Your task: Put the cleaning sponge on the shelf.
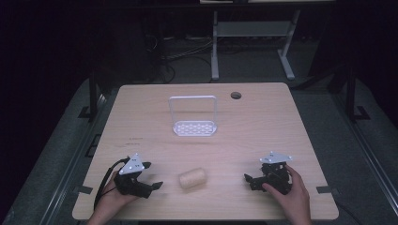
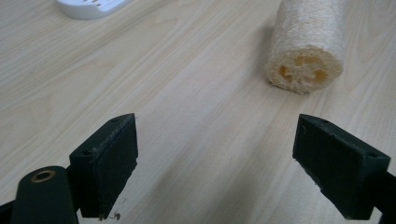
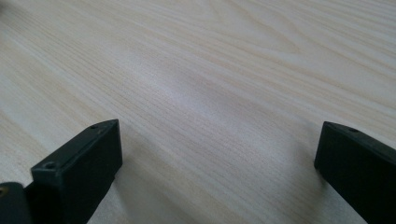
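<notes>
Nothing is grasped yet, so this looks like the start of a pick. The left gripper (image 1: 151,175) rests at about 7 o'clock on the pale wooden surface (image 1: 263,122), its jaws spread wide and empty; the right gripper (image 1: 250,179) at 5 o'clock is likewise wide open on bare wood. Between them, at 6 o'clock, lies the short, cream-coloured, fibrous loofah cylinder (image 1: 193,178) on its side, its porous end facing the left gripper. A white perforated plastic rack with a wire frame (image 1: 194,127) stands at the centre, probably the destination. The next move likely calls for straddling the loofah's soft body gently.

Loofah's (image 2: 306,46) far end, perhaps longer, cropped.
</notes>
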